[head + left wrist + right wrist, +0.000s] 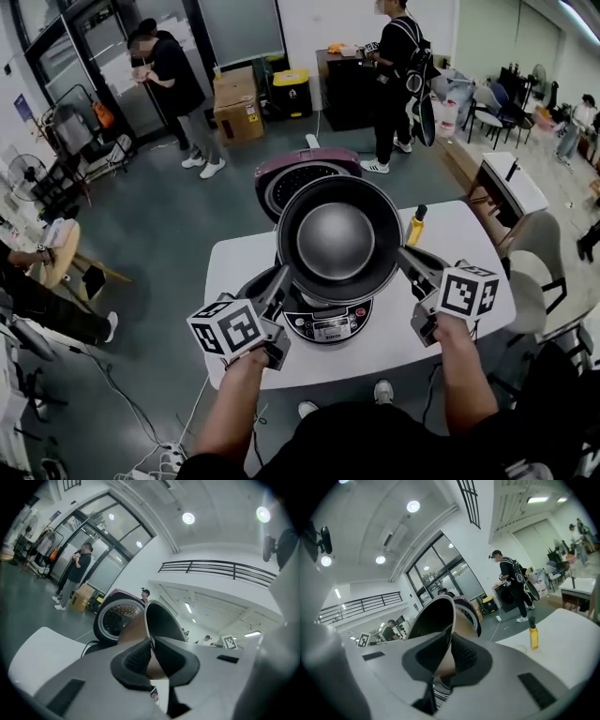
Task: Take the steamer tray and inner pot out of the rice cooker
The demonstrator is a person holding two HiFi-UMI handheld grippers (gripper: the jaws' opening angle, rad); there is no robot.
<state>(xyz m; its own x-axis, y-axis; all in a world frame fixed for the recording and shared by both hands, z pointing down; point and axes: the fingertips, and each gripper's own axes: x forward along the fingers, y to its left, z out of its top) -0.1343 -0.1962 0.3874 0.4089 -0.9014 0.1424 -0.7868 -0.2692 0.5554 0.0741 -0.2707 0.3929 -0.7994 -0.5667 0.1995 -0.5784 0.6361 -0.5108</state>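
Observation:
The dark round inner pot [337, 234] hangs above the rice cooker body [328, 326], whose maroon lid [281, 173] stands open behind it. My left gripper [283, 278] is shut on the pot's left rim, and my right gripper [403, 255] is shut on its right rim. In the left gripper view the pads pinch the thin rim of the pot [161, 620] at the left gripper [152, 653], with the lid [115, 618] beyond. The right gripper view shows the pot [433, 616] clamped at the right gripper [450, 651] in the same way.
The cooker stands on a white table [234, 272] with a yellow bottle [416, 225] at its far right. A beige chair [534, 272] stands right of the table. Two people [173, 84] [394, 66] and a cardboard box [239, 108] are across the floor.

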